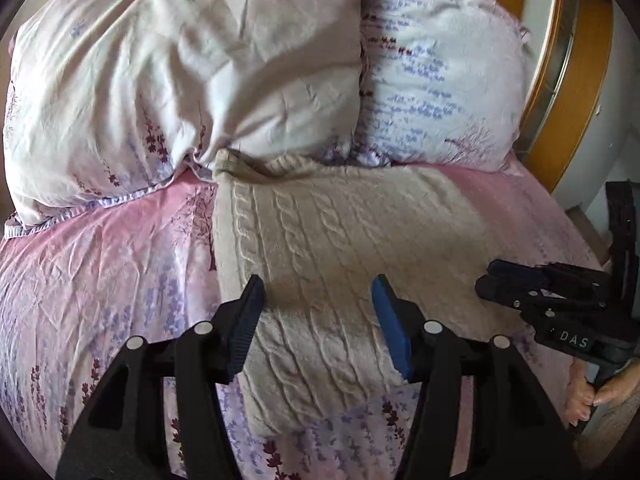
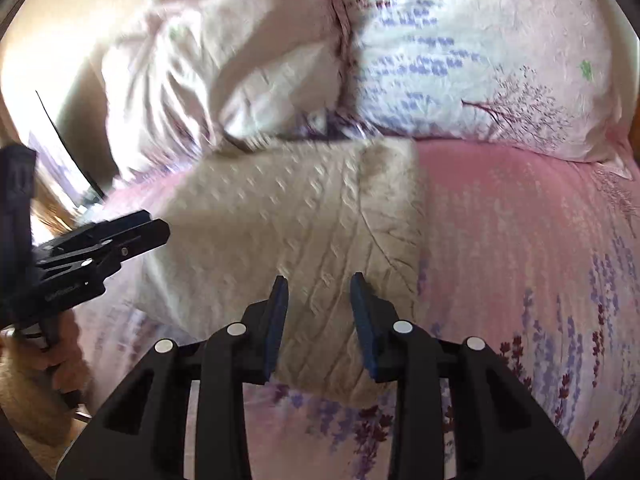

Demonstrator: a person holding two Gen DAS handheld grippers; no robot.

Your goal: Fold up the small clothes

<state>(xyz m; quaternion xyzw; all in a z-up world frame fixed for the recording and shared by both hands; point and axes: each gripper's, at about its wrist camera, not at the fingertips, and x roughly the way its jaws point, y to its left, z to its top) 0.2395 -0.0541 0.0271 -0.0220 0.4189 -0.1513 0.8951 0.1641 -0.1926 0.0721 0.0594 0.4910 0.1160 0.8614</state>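
Observation:
A cream cable-knit sweater (image 1: pixel 340 248) lies folded into a rough rectangle on the pink floral bed sheet (image 1: pixel 100 280), just below the pillows. My left gripper (image 1: pixel 318 292) is open and empty, hovering over the sweater's near half. My right gripper (image 2: pixel 319 294) is open and empty above the sweater's (image 2: pixel 288 220) near right part. Each gripper shows from the side in the other view: the right one (image 1: pixel 492 278) at the sweater's right edge, the left one (image 2: pixel 160 226) at its left edge. The right wrist view is motion-blurred.
Two floral pillows (image 1: pixel 192 80) (image 1: pixel 440 80) lean at the head of the bed, touching the sweater's far edge. A wooden headboard (image 1: pixel 576 64) curves at the right. The person's hand (image 1: pixel 588 396) grips the right tool's handle at the bed's edge.

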